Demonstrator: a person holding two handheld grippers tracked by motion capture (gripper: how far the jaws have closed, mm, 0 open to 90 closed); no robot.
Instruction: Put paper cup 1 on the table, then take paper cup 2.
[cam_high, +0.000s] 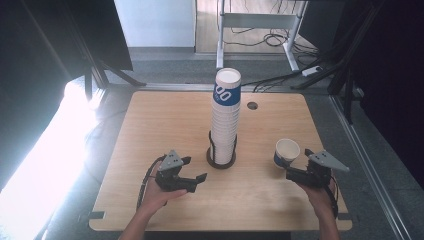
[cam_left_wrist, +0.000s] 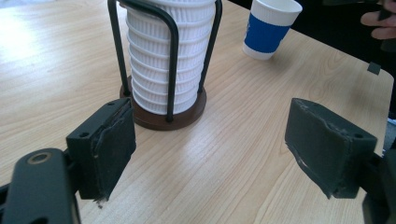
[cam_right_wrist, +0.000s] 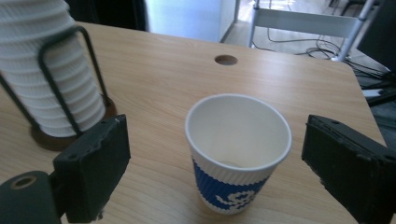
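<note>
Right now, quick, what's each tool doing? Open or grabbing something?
Left tool: open, holding nothing, pointed at the cup stack.
Right tool: open, with the single cup standing between its jaws, not touched.

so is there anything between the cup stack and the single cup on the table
No. In the high view, only bare table lies between the cup stack and the single cup; the left gripper view shows the same gap.

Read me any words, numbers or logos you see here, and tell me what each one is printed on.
"00": large white digits on the blue band of the top cup of the stack; the rest is cut off.
Single cup: a white mark on its blue band, cut off and unreadable.
</note>
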